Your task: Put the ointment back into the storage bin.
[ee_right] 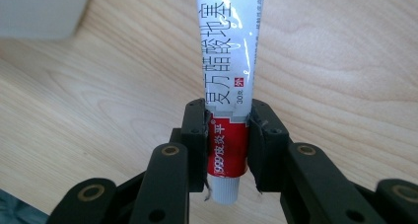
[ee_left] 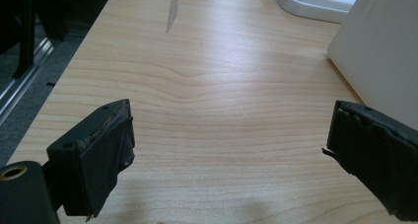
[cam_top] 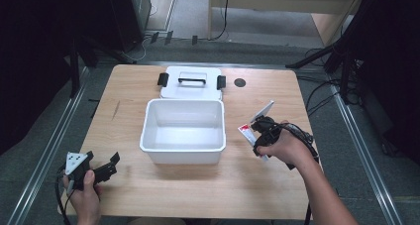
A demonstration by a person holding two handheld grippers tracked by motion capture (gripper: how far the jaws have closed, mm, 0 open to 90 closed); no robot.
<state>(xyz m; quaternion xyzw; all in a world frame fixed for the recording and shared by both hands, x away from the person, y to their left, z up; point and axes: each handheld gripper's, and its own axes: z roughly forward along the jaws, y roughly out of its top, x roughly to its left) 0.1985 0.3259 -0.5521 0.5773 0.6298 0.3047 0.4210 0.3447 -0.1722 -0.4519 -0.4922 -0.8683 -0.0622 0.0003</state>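
My right gripper (ee_right: 227, 130) is shut on a white and red ointment tube (ee_right: 229, 81), its pads pressing the red end near the white cap. From above, the tube (cam_top: 246, 131) sticks out of the right gripper (cam_top: 259, 136), which is held above the wood to the right of the white bin (cam_top: 182, 144). The left gripper (cam_top: 110, 164) rests low at the table's front left with its jaws wide apart. Between its fingertips (ee_left: 106, 150) I see only bare tabletop, so the left gripper (ee_left: 229, 155) is open and holds nothing.
The open white bin stands mid-table with nothing in it that I can see. Its lid (cam_top: 190, 84), with a black handle and latches, lies flat just behind. A small dark round spot (cam_top: 239, 83) marks the wood at the back right. The bin's wall (ee_left: 379, 51) is close on the left gripper's right.
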